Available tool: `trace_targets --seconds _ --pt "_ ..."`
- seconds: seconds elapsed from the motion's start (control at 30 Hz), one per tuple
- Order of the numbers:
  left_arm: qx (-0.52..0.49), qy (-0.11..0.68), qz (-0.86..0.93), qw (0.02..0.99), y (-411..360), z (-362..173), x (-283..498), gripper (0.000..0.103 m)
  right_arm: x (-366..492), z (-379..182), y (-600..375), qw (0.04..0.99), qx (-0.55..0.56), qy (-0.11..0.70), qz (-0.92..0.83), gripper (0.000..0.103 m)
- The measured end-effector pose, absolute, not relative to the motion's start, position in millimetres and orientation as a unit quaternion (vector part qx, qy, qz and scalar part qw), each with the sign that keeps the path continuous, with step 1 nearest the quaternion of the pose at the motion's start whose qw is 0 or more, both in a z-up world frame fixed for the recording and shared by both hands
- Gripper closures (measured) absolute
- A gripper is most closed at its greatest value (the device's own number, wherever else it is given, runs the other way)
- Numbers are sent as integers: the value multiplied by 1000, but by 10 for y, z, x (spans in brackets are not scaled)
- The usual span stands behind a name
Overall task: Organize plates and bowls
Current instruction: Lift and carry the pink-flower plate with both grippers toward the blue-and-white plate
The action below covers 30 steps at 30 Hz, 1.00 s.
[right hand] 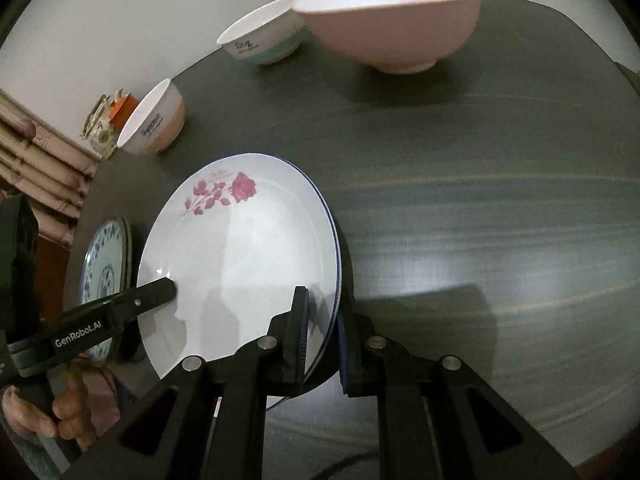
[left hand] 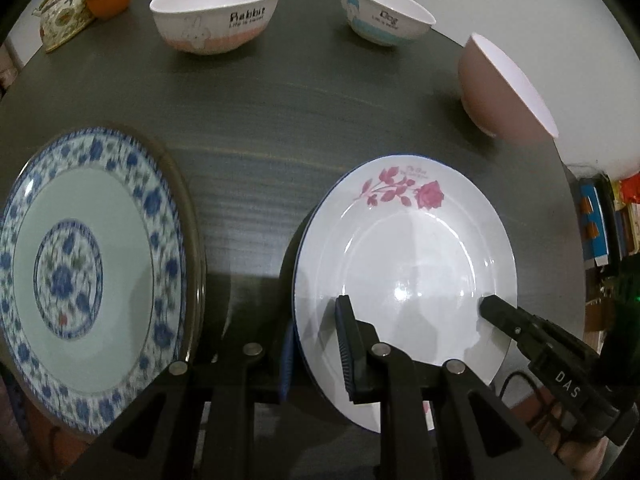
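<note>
You have the rose-printed white plate (left hand: 404, 256) pinched on both sides: your left gripper (left hand: 316, 344) is clamped on its left rim, one pad above and one below, and your right gripper (right hand: 323, 340) is clamped on the opposite rim the same way. The plate hangs just above the dark table (left hand: 280, 120), tilted a little, and its blue-edged rim looks doubled in the right wrist view, so you may be carrying two stacked plates; I cannot tell for sure.

The blue floral plate (left hand: 92, 264) lies just beside it to the left, and that looks like the stack's destination. Keep both hands travelling together so neither rim slips out of its pads, and level the plate before you lower it. Centre it over the floral plate, set it down gently, then release both sides at once. The Rabbit bowl (left hand: 218, 16), Dog bowl (left hand: 386, 14) and pink bowl (left hand: 506, 88) stand well apart at the far edge, untouched.
</note>
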<state>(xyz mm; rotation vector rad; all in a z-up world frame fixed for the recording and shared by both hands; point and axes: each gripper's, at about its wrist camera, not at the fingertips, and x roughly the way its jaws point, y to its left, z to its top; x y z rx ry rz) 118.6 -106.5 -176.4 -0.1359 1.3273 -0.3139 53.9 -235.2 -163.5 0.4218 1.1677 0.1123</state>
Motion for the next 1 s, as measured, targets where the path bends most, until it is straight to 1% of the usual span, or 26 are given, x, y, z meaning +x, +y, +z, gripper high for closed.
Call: trace_targets --seconds 0.2,0.3,0.4,0.43,0.5,0.6,0.77,0.8,1.0 --pt "-58 617 -148 770 -1060 -1744 1035 84 365 -1637 -2347 805 199 556 59 90" --pt "-57 618 -149 770 -1155 -1750 1119 84 290 -1638 -2331 803 200 558 61 90" --pt "-59 617 -150 770 -1098 -1744 1129 84 228 -1639 -2330 801 200 560 62 90" --pt "-61 617 -150 770 -991 -1734 1021 84 212 -1640 -2328 801 201 560 63 90" --pt "-64 618 -150 769 -1052 -1747 1007 84 178 -1646 -2356 801 206 558 67 90" --pt "-66 615 -146 772 -1056 -1741 1091 84 159 -1652 -2401 799 219 555 72 88" --pt "-69 615 -145 772 -1009 -1722 1277 84 184 -1647 -2423 801 217 553 75 88" --pt "-69 614 -146 772 -1020 -1663 1436 84 183 -1643 -2435 802 217 552 75 88" --pt "-69 614 -146 773 -1024 -1719 1542 83 205 -1640 -2474 804 220 547 77 88"
